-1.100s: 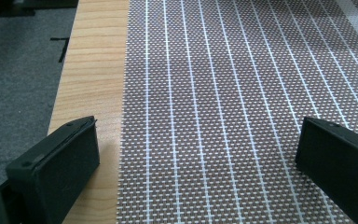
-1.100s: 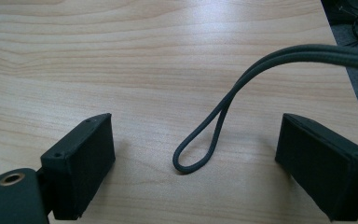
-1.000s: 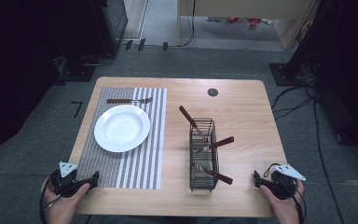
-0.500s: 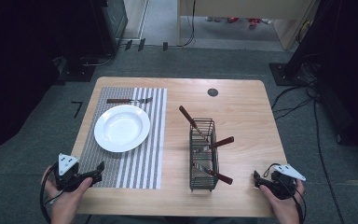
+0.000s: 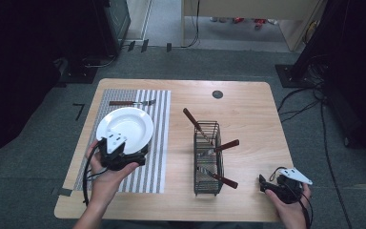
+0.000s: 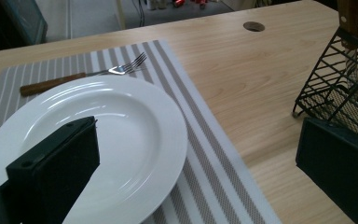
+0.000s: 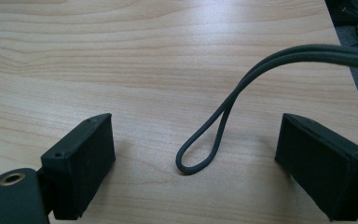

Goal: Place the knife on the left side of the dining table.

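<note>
I'm resting my right gripper [image 5: 267, 185] at the near right of the table [image 5: 248, 109], jaws spread wide, nothing between them. My left gripper [image 6: 191, 163] is hovering jaws-spread over the near rim of the white plate [image 5: 128, 125] on the striped placemat [image 5: 157, 157]. Plate looks stiff, glossy, slippery, breakable; I'd be pinching the rim. Fork [image 5: 129, 102] lying beyond it; wire basket [image 5: 208, 162] to the right.
</note>
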Motion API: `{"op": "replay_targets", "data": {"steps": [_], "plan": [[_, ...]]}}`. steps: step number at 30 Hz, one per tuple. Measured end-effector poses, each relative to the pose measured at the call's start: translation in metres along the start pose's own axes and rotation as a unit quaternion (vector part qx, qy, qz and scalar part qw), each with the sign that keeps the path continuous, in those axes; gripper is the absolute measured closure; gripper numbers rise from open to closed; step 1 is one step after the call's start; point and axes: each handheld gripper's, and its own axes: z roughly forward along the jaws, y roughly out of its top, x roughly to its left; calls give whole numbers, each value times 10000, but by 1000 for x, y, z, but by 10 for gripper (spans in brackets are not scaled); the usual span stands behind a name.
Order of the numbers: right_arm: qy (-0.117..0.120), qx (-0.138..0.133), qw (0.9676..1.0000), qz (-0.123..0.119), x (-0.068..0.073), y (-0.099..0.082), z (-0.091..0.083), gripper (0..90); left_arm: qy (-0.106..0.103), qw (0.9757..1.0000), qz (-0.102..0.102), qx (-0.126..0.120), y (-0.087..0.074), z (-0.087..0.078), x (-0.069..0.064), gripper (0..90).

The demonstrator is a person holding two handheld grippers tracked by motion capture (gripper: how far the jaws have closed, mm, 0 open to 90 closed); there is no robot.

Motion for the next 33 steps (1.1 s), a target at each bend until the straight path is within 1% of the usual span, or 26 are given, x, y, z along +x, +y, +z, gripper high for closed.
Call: {"op": "replay_targets", "data": {"steps": [3,6,9,10,11,12,13,14,15,16,17,19,20,21,23,24,26,28,29,32,33], "plan": [[0,1,10000,-3,0,0,0,116,-144,9999,31,71,10,14,-12,0],[0,0,10000,-3,0,0,0,116,-313,9995,-41,49,18,25,-23,1],[0,2,10000,-1,0,0,0,116,-412,9990,-163,-52,25,33,-31,63],[1,0,10000,0,0,0,0,116,-441,9989,-139,-56,27,35,-33,75],[1,0,10000,-1,0,0,0,116,-417,9990,-143,-97,30,38,-36,92],[3,-2,10000,2,0,0,0,116,-390,9990,-162,-134,31,39,-38,127],[6,-2,10000,-9,0,0,0,116,-481,9986,-166,-167,34,41,-41,155],[7,-2,10000,-10,0,0,0,116,-546,9982,-172,-161,36,43,-43,157],[8,-1,10000,-13,0,0,0,116,-571,9980,-180,-205,39,45,-46,179],[3,2,10000,-10,0,0,0,116,-568,9979,-187,-257,42,46,-48,240],[6,-1,10000,-13,0,0,0,116,-632,9974,-204,-295,44,47,-51,278],[5,3,10000,-5,0,0,0,116,-785,9961,-249,-312,48,52,-55,301],[10,4,10000,-1,0,0,0,116,-869,9954,-256,-321,50,55,-57,330],[14,1,10000,-12,0,0,0,116,-971,9944,-286,-321,52,58,-59,366],[18,9,10000,0,1,0,0,116,-1142,9919,-417,-361,55,66,-63,402],[18,7,10000,-8,0,0,0,116,-1179,9911,-467,-404,56,69,-65,418],[19,8,10000,-4,1,0,0,116,-1232,9895,-573,-483,59,76,-69,396],[19,7,10000,-4,1,0,0,116,-1308,9881,-624,-513,62,81,-72,410],[19,7,10000,-4,1,0,0,116,-1318,9877,-648,-529,63,82,-74,411],[20,7,10000,-3,1,0,0,116,-1240,9884,-706,-513,65,87,-79,447],[19,7,10000,-4,1,0,0,116,-1277,9878,-749,-492,66,88,-80,467]]}}
